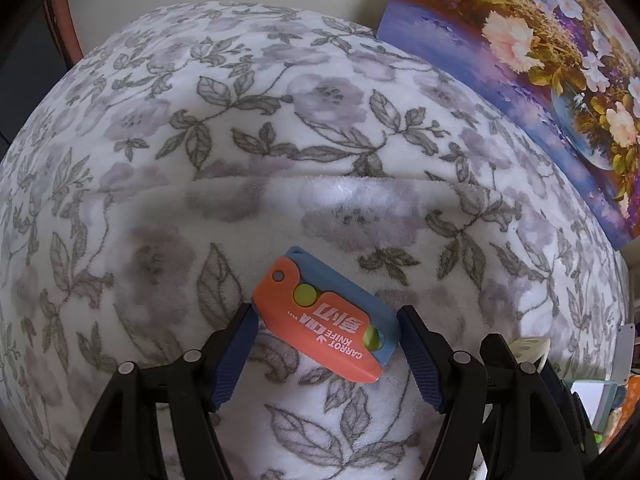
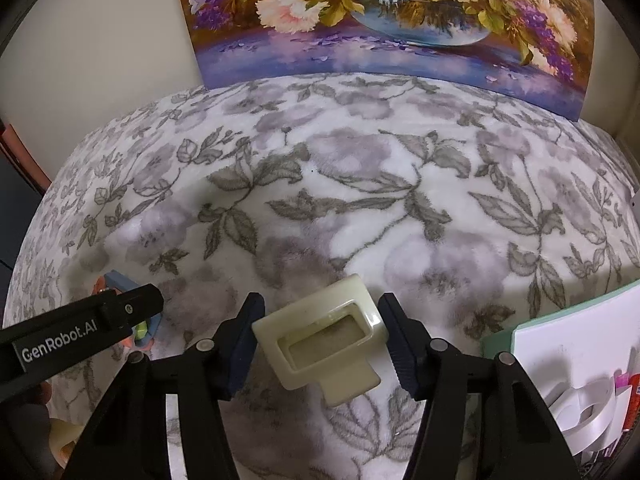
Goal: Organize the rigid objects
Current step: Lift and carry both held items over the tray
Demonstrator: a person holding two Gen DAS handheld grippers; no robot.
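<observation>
Floral blanket (image 1: 280, 120) everywhere, grey leaves and mauve blooms on white plush, and at the back a flower painting (image 2: 384, 20) leans against a pale wall.

Left gripper (image 1: 326, 342) first: its jaws stand open, straddling the toy knife (image 1: 328, 316). That knife lies flat on the blanket, orange face up with "CARROT KNIFE" printed on it, blue back edge, two lime buttons. It sits diagonally between the blue pads (image 1: 236, 356), its near corners just beside each one; whether either pad touches it, I cannot tell.

Over to the right gripper (image 2: 320, 342): jaws open as well, one to each side of a cream holder (image 2: 324, 340). It is a glossy rectangular frame with a hollow middle and a tab sticking out toward the camera, lying on the blanket at a slant. Its corners come very close to both pads, contact unclear.

From the right wrist view, the left gripper's black arm, marked "GenRobot.AI", reaches in from the left of the jaws, the knife peeking out behind it. Far right of the jaws sits a white and mint tray (image 2: 560, 336) with white bits inside.
</observation>
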